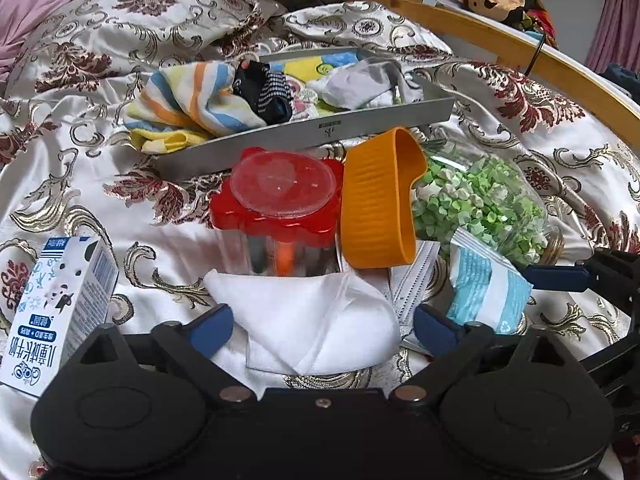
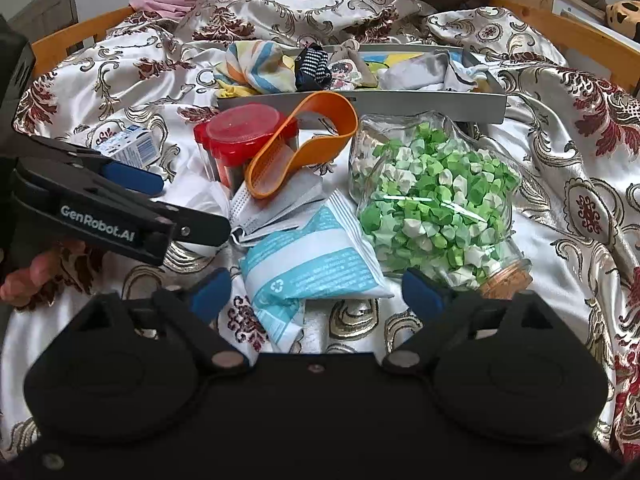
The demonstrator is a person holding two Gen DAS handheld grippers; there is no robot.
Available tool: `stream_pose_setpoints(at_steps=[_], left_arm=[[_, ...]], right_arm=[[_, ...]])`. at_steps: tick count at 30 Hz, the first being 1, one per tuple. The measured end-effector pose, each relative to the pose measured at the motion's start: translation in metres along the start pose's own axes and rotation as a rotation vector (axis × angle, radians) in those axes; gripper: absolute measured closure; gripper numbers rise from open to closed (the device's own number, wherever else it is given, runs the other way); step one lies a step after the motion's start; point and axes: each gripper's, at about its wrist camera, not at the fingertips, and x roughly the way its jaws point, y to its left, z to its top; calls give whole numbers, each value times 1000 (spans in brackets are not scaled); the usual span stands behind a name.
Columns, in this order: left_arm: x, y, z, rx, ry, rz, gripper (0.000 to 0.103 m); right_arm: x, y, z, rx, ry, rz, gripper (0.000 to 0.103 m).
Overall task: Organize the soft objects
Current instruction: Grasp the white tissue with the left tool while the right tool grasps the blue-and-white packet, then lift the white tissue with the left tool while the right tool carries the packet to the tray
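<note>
A grey tray (image 1: 308, 136) (image 2: 360, 106) at the back of the bed holds a striped cloth (image 1: 188, 100) (image 2: 256, 64), dark socks (image 1: 264, 88) and a grey sock (image 1: 360, 84). A folded white cloth (image 1: 316, 320) lies between the fingers of my open left gripper (image 1: 324, 326). A blue-and-white soft packet (image 2: 308, 264) (image 1: 488, 292) lies between the fingers of my open right gripper (image 2: 316, 292). Grey face masks (image 2: 276, 204) lie between the two. The left gripper shows in the right wrist view (image 2: 132, 184), the right gripper in the left wrist view (image 1: 568, 276).
A red-lidded jar (image 1: 280, 208) (image 2: 240, 136), an orange silicone band (image 1: 380, 204) (image 2: 304, 140), a glass jar of green paper stars (image 1: 480, 200) (image 2: 432, 196) and a milk carton (image 1: 56, 308) (image 2: 128, 146) lie on the patterned satin bedspread (image 1: 80, 168). A wooden bed rail (image 1: 520, 48) runs behind.
</note>
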Motion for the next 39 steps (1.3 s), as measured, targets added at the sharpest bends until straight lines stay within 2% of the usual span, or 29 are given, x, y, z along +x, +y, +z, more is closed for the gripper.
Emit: stream_pose_setpoints(at_steps=[5, 8, 11, 13, 18, 22, 28, 35, 38, 39], left_arm=[[2, 6, -1, -30, 9, -1, 21], [2, 8, -1, -42, 12, -4, 31], [1, 9, -2, -48, 11, 3, 42], [-1, 9, -2, -54, 9, 14, 54], [-3, 7, -2, -58, 10, 22, 70], [-5, 6, -2, -51, 9, 34, 91], [-14, 3, -2, -80, 10, 47, 97], [-19, -1, -4, -89, 9, 69, 99], [-21, -2, -6, -96, -3, 58, 99], [-22, -3, -6, -97, -8, 61, 99]], right_arm=[[6, 2, -1, -8, 7, -2, 25], [9, 3, -1, -11, 7, -6, 28], [8, 3, -1, -10, -3, -9, 31], [6, 1, -1, -12, -11, -6, 34], [7, 2, -2, -18, -2, -3, 39], [5, 3, -2, -28, -12, -2, 47], [3, 2, -1, -15, -14, 13, 54], [-4, 3, -1, -23, -40, 3, 56], [-8, 4, 0, -34, -52, 0, 64], [-8, 4, 0, -37, -54, -2, 70]])
